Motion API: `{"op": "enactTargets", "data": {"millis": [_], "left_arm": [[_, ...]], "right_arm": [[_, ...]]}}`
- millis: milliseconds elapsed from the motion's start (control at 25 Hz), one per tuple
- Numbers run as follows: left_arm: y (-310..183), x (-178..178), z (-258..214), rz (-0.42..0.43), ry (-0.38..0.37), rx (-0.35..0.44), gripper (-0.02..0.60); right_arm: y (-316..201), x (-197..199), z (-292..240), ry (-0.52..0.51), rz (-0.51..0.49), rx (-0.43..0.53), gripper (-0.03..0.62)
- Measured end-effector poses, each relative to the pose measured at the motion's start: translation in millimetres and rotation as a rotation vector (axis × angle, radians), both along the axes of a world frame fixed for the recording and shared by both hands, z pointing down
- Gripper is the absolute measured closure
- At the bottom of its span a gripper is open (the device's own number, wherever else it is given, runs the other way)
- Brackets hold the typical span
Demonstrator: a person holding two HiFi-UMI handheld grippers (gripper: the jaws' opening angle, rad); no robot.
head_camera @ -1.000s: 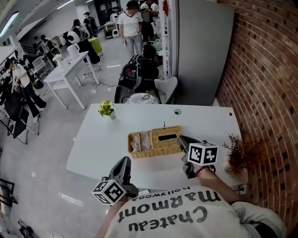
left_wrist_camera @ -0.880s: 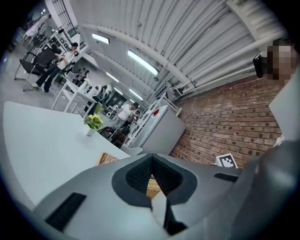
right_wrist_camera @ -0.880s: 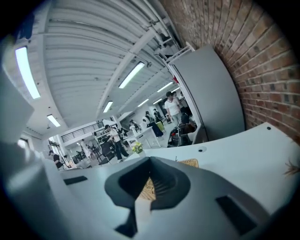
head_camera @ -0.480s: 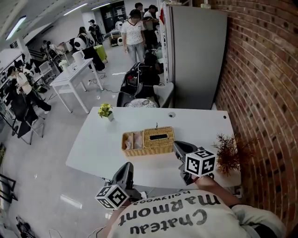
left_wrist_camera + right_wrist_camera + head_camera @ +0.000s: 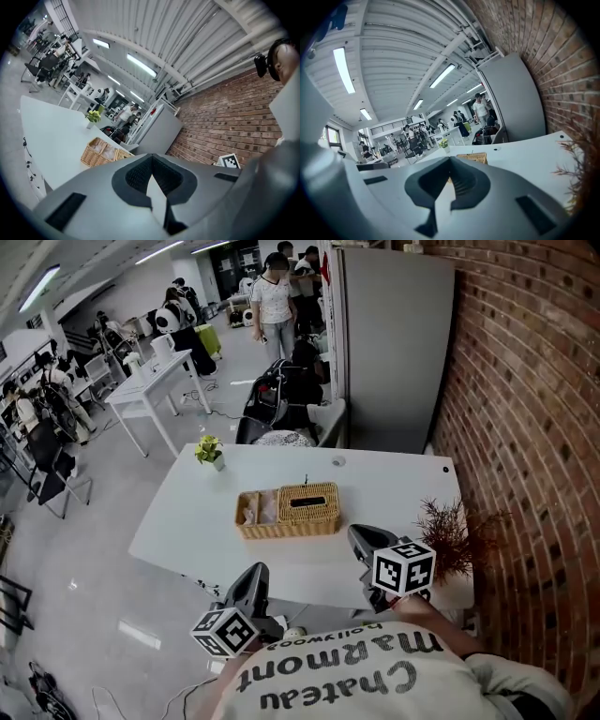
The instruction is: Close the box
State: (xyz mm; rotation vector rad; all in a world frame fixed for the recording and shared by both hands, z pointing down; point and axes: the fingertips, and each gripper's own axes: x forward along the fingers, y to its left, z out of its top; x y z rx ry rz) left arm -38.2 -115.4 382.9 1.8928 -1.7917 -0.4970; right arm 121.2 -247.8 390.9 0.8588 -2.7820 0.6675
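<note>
1. The rectangular tan wicker box [image 5: 289,512] is seen just left of centre in the head view, resting on the white surface [image 5: 394,488]. Its flat slotted lid [image 5: 309,502] lies over the right part. The left part appears uncovered, with something pale inside that cannot be identified.
2. The left tool [image 5: 254,571] is held at the lower left of centre, at the near edge of the surface. In the left gripper view its jaws are seen pressed together with nothing between them.
3. The right tool [image 5: 356,533] is held at the lower right of centre. Its jaws are likewise brought together and are empty.
4. Compared with a second ago, both tools have been drawn back toward the person. The right tool's tip was then just beside the box's right end. Now the box is shown small and far off in both gripper views, and neither tool touches it. The box itself looks unaltered.
5. From this it is judged that no closing contact is being made. Either the lid is already regarded as set down, or a fresh approach will be needed for the uncovered left part.
6. The small green plant in a white pot [image 5: 208,452] and the dried reddish-brown sprig [image 5: 450,531] are left standing well apart from the box.
</note>
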Motion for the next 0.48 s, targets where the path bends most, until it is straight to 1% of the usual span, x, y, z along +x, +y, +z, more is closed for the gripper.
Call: {"op": "enactTargets", "data": {"millis": [200, 480], "left_arm": [[12.5, 12.5, 0.7, -0.017, -0.006, 0.001, 0.581], [28.3, 30.0, 6.4, -0.02, -0.003, -0.014, 0.581]], "right_arm": [[10.6, 10.7, 3.7, 0.002, -0.02, 0.0, 0.591], [22.5, 26.0, 5.0, 0.011, -0.026, 0.005, 0.591]]}}
